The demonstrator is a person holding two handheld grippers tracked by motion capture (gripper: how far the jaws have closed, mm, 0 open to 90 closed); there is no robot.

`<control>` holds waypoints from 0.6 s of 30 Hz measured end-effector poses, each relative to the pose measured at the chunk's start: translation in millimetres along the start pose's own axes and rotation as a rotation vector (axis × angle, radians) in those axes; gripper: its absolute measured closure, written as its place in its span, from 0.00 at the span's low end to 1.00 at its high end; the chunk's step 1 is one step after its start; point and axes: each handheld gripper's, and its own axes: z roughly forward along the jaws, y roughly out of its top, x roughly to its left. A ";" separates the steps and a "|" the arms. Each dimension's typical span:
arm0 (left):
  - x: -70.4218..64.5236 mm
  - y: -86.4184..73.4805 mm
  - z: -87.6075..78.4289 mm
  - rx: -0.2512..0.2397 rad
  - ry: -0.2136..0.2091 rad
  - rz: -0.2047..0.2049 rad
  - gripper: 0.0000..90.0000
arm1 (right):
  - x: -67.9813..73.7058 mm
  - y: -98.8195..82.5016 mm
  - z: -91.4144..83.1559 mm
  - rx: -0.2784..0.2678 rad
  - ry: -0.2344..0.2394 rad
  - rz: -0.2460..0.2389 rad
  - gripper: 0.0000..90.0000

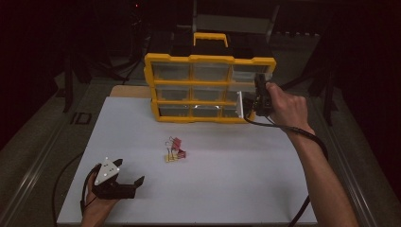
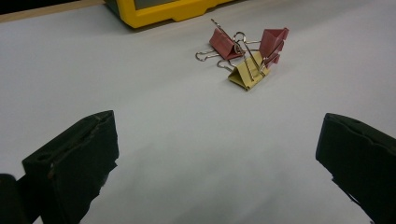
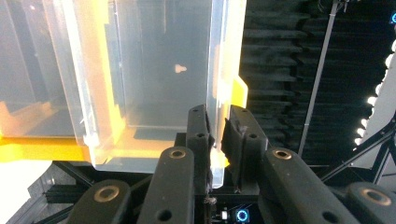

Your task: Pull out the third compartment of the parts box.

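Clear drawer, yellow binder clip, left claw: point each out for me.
Clear drawer [image 1: 241, 105], high view, its front wall beside the right claw.
Yellow binder clip [image 2: 244, 75], left gripper view, its folded body.
Left claw [image 1: 130, 182], high view, between its open tips.

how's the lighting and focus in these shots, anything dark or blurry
High view: dim overall, the surroundings nearly black, the white table the brightest part. Left gripper view: evenly lit, the binder clips fairly sharp, the near jaws soft. Right gripper view: the clear drawer glows hazy and backlit against a dark background, with bright spots at the right edge.
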 end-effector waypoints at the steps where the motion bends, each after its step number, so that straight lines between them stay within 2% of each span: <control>1: 0.0 0.0 0.0 0.001 0.000 0.001 0.00 | -0.2 -0.1 -1.6 0.002 0.003 -0.002 0.88; 18: 0.3 -0.2 -0.7 -0.002 0.001 -0.006 0.00 | 0.8 -3.6 -20.0 -0.019 0.003 -0.004 0.88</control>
